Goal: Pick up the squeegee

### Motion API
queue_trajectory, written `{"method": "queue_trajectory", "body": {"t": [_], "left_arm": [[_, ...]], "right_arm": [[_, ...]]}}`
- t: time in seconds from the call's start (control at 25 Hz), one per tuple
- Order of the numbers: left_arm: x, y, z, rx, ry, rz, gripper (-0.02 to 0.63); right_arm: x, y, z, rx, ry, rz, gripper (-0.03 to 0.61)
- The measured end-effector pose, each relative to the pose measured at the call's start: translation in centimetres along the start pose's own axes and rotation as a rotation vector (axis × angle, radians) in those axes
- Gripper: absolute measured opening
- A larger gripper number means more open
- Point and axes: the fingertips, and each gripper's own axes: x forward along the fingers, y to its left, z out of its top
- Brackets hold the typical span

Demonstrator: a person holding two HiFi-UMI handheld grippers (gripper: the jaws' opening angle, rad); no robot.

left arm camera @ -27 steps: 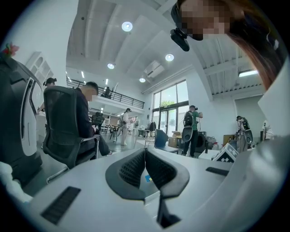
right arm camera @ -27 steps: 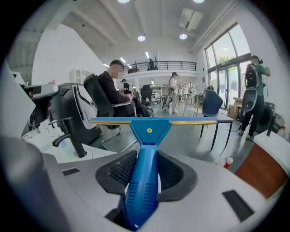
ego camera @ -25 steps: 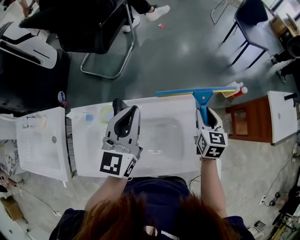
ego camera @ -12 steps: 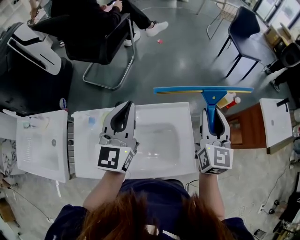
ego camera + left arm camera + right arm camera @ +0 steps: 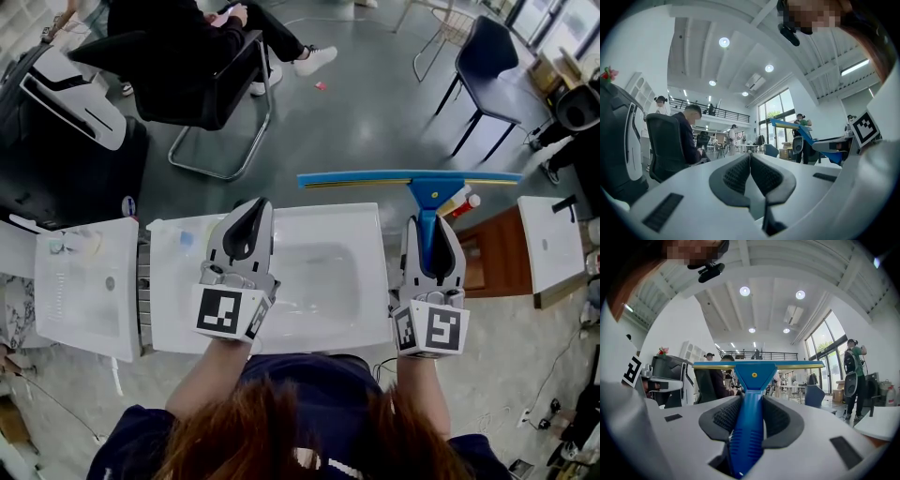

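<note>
The right hand-held gripper (image 5: 429,230) pinches the handle of the blue squeegee (image 5: 412,178), whose blade lies crosswise in the air past the white sink's (image 5: 319,314) far edge, while the left hand-held gripper (image 5: 251,211), pressed together and empty, hangs above the sink's left part.

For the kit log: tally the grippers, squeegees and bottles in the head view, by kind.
Grippers: 2, the left gripper and the right gripper
Squeegees: 1, the squeegee, clamped in the right gripper
Bottles: 1, the bottle
Total: 4
</note>
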Motion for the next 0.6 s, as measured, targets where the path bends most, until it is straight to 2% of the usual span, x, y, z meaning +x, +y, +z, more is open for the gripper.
{"method": "queue_trajectory", "body": {"t": [0.6], "left_arm": [[0.18, -0.46, 0.25, -0.003, -0.006, -0.012, 0.021]], "right_arm": [[-0.78, 0.2, 0.96, 0.01, -0.025, -0.007, 0.156]]}}
